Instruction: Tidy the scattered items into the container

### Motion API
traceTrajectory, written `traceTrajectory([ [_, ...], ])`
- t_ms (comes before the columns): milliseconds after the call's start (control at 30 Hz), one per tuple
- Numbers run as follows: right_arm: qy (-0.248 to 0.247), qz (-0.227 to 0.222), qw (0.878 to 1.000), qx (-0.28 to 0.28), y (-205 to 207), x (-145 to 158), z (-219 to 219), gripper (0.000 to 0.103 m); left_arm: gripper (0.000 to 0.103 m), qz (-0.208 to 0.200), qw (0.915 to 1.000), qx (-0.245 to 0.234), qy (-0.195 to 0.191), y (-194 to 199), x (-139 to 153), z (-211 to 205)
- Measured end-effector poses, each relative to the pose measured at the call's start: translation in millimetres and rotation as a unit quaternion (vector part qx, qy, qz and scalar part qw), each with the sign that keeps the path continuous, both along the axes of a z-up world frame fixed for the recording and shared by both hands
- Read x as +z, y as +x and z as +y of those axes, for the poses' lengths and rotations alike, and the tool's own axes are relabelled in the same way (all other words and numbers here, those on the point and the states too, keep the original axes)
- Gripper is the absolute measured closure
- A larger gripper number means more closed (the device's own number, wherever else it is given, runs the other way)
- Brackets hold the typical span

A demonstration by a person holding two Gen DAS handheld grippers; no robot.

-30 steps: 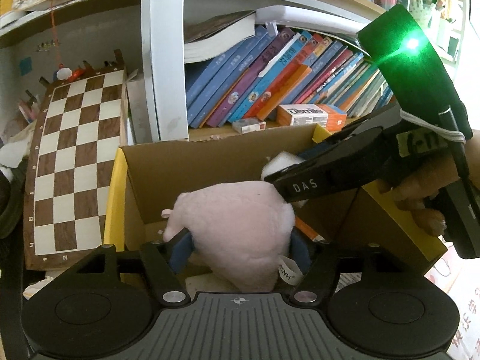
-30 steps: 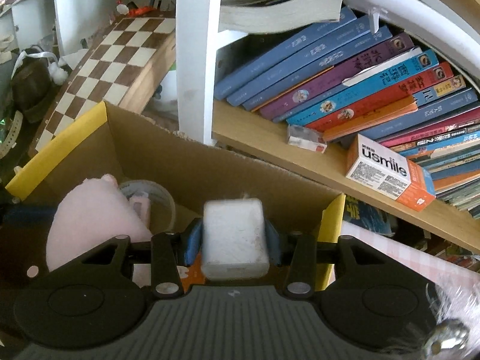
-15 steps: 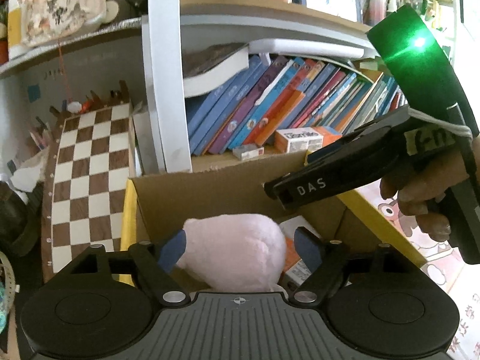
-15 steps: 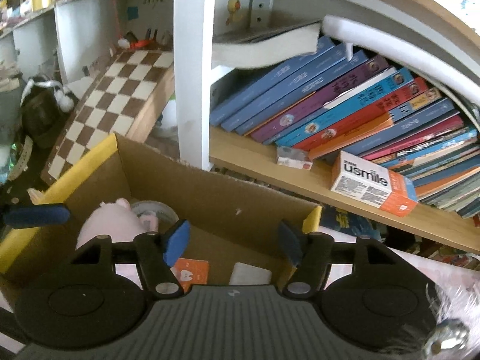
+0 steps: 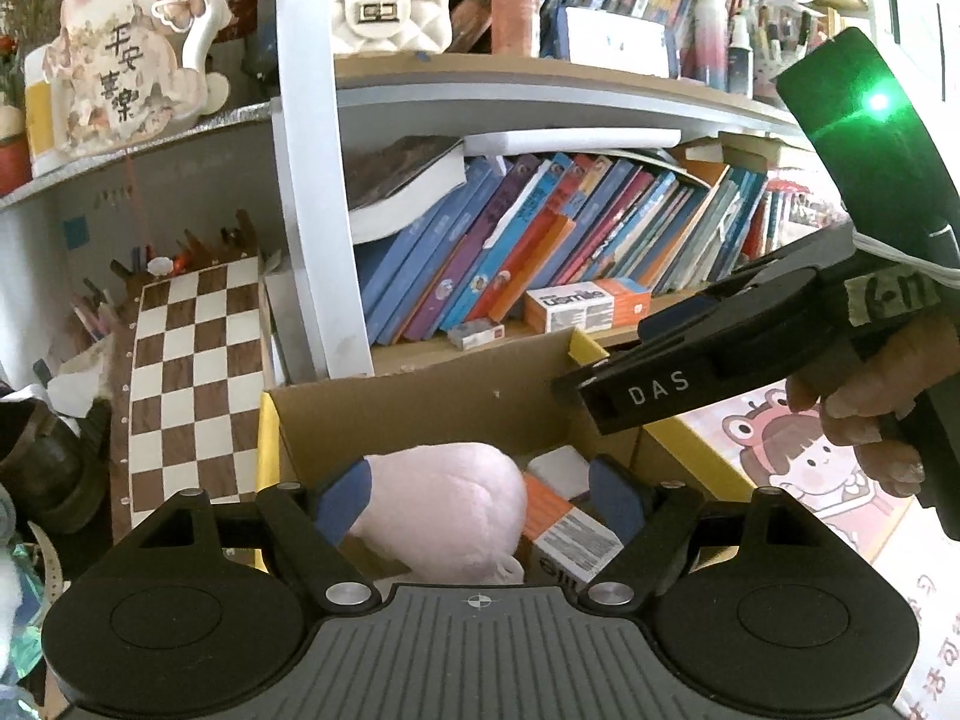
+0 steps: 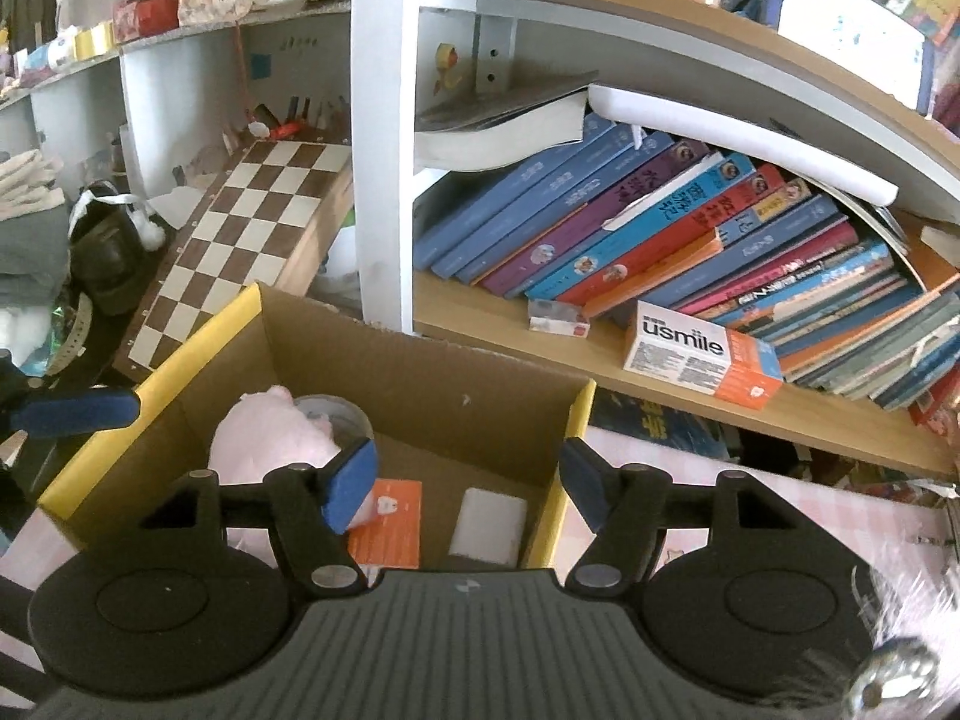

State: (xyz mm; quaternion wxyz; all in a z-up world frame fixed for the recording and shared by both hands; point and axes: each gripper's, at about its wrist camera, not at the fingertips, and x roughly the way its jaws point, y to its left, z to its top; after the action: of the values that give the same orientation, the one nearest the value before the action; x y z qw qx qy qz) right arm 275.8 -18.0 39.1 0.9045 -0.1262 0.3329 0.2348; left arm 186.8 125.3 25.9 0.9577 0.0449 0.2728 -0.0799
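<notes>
A cardboard box with yellow flaps (image 5: 420, 408) (image 6: 456, 396) stands before the bookshelf. A pink plush toy (image 5: 444, 498) (image 6: 270, 438), an orange box (image 6: 387, 522) (image 5: 564, 525) and a white block (image 6: 489, 522) (image 5: 561, 468) lie inside it. My left gripper (image 5: 480, 498) is open and empty above the plush. My right gripper (image 6: 468, 486) is open and empty above the box's near side. The right gripper's body (image 5: 720, 372) shows in the left wrist view over the box's right flap.
A bookshelf with leaning books (image 6: 660, 228) stands behind the box, with a usmile carton (image 6: 702, 354) on its lower board. A chessboard (image 5: 192, 384) (image 6: 252, 240) leans at the left. A pink patterned cloth (image 6: 780, 498) covers the table at right.
My left gripper let go of the plush and my right gripper let go of the white block. Both items now lie in the box, and both grippers have risen and drawn back.
</notes>
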Motion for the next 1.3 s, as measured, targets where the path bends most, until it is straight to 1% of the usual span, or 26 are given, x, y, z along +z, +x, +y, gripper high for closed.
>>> traceTrajectory([
  [467, 0.024, -0.009, 0.999, -0.022, -57, 12, -30, 0.034, 0.021, -0.015, 0.9998, 0.002, -0.013, -44, 16, -10],
  [633, 0.029, -0.009, 0.999, -0.03, -78, 13, -41, 0.033, 0.02, -0.017, 0.9993, 0.013, -0.031, -58, 20, -11],
  [767, 0.028, -0.008, 0.999, -0.038, -94, 11, -50, 0.032, 0.02, -0.018, 0.9989, 0.019, -0.038, -69, 22, -12],
  [1133, 0.024, -0.002, 0.997, -0.07, -132, -1, -77, 0.026, 0.02, 0.006, 0.9989, 0.021, -0.042, -98, 14, -20],
  [1300, 0.02, 0.005, 0.997, -0.078, -149, -9, -84, 0.025, 0.02, 0.019, 0.9987, 0.02, -0.044, -110, 9, -27],
])
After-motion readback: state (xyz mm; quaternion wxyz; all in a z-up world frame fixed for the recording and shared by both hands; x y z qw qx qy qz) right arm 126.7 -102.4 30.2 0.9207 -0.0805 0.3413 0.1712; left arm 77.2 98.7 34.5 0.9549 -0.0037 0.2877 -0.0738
